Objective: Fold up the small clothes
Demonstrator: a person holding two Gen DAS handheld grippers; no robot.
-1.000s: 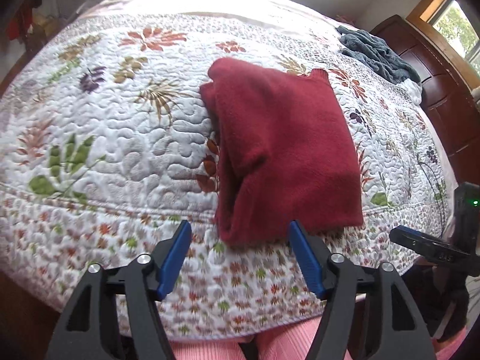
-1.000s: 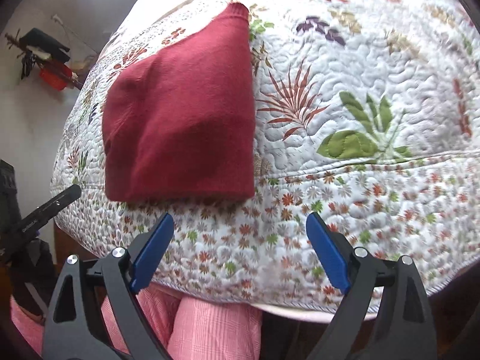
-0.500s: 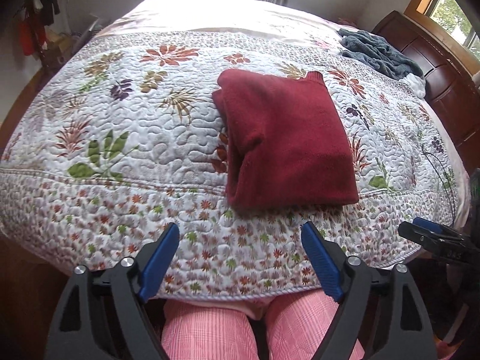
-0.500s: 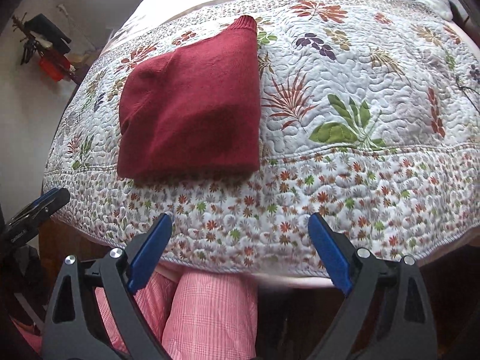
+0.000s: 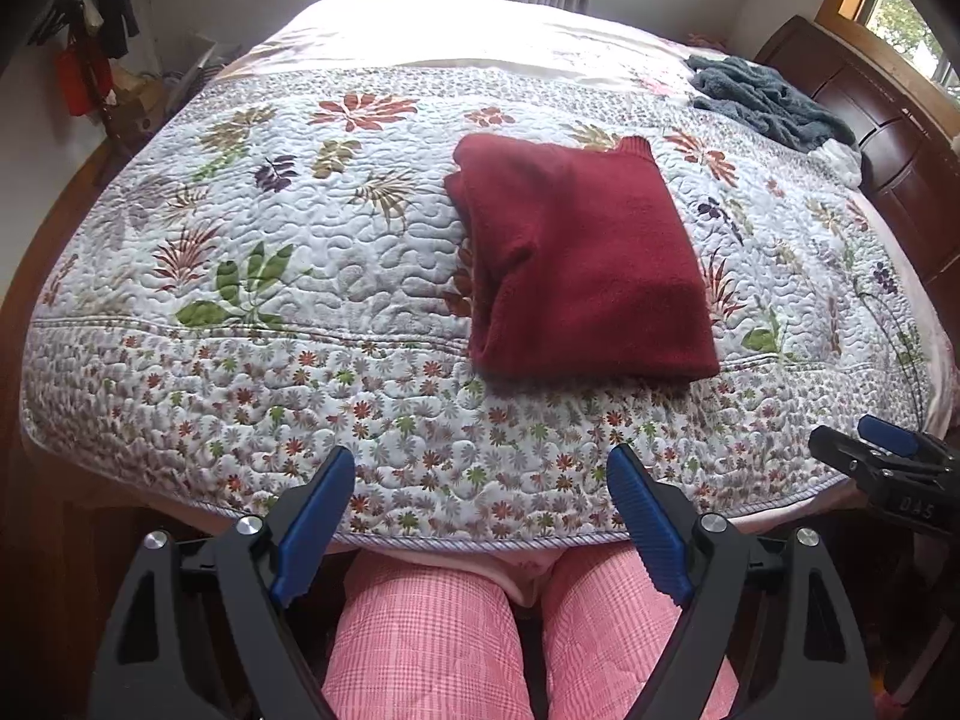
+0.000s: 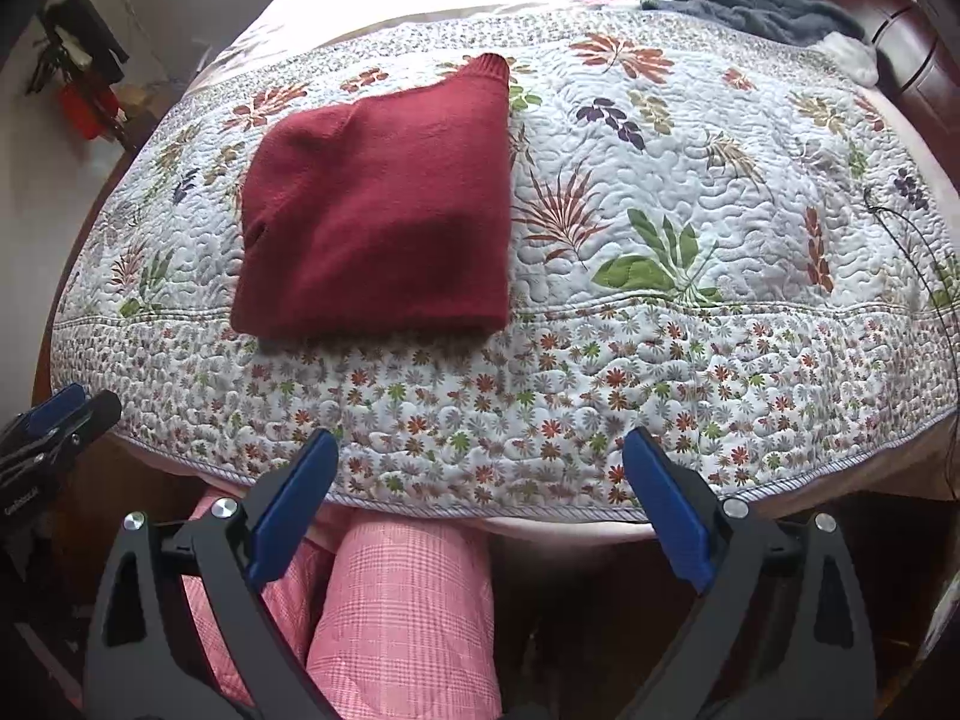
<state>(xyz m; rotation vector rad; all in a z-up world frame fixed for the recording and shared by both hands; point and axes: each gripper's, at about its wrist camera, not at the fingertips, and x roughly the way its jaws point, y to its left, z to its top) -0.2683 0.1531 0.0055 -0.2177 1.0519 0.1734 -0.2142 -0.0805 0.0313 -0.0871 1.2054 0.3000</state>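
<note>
Both tongs (image 5: 480, 498) (image 6: 480, 480) gape, empty, well short of the folded sweater (image 5: 582, 264).

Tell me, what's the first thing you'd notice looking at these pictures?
The dark red folded sweater, lying near the front edge of the flowery quilt. Next, the blue-tipped left claw and right claw, both open and empty, held off the bed's edge above pink checked trousers. A grey blanket is bunched at the far right.

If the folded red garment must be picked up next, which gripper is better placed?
Probably the left gripper: the red garment lies nearly straight ahead of its open jaws. From the right gripper, also open, it sits off to the left.
</note>
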